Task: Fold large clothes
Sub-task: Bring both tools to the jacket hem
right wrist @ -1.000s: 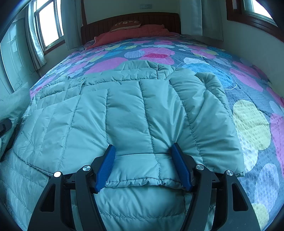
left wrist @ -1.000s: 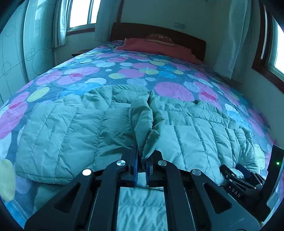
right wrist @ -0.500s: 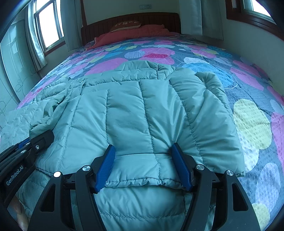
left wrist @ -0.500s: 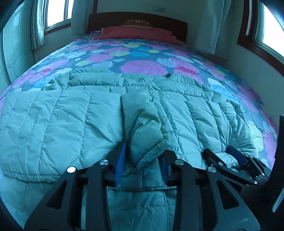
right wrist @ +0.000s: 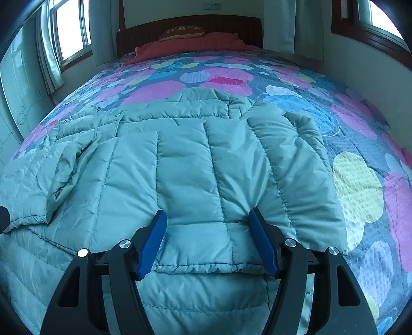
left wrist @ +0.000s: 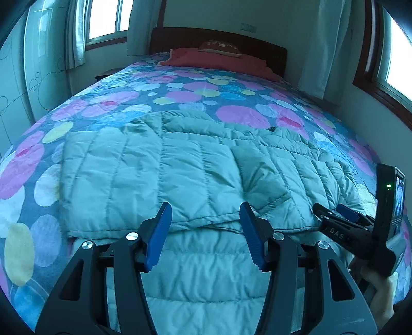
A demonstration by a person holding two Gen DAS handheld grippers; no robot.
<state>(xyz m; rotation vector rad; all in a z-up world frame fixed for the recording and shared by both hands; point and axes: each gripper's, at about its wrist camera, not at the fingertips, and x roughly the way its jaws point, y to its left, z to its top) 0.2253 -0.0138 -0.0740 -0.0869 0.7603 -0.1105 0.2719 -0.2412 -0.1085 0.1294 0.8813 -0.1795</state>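
Note:
A pale green quilted jacket (left wrist: pixel 144 175) lies spread across the near end of the bed, its lower part doubled up over the body. A folded-in sleeve (left wrist: pixel 260 175) rests flat on the jacket's middle. My left gripper (left wrist: pixel 206 208) hovers over the folded edge with its jaws opening and no cloth pinched between the blue pads. My right gripper (right wrist: pixel 207 214) stands open, its fingers straddling a panel of the jacket (right wrist: pixel 190 167) near the folded hem. The right gripper (left wrist: pixel 345 221) also shows in the left wrist view, held by a hand (left wrist: pixel 378 291).
The bedspread (left wrist: pixel 231 113) has pink, blue and yellow circles. A red pillow (left wrist: pixel 219 59) lies against the dark headboard (right wrist: pixel 231 23). Windows with curtains flank the bed, and a pale wardrobe (left wrist: pixel 38 72) stands on the left.
The left gripper let go of the bunched sleeve and its jaws spread wide. The sleeve now lies flat on the jacket. The left gripper swung right, then back left. The right gripper kept still.

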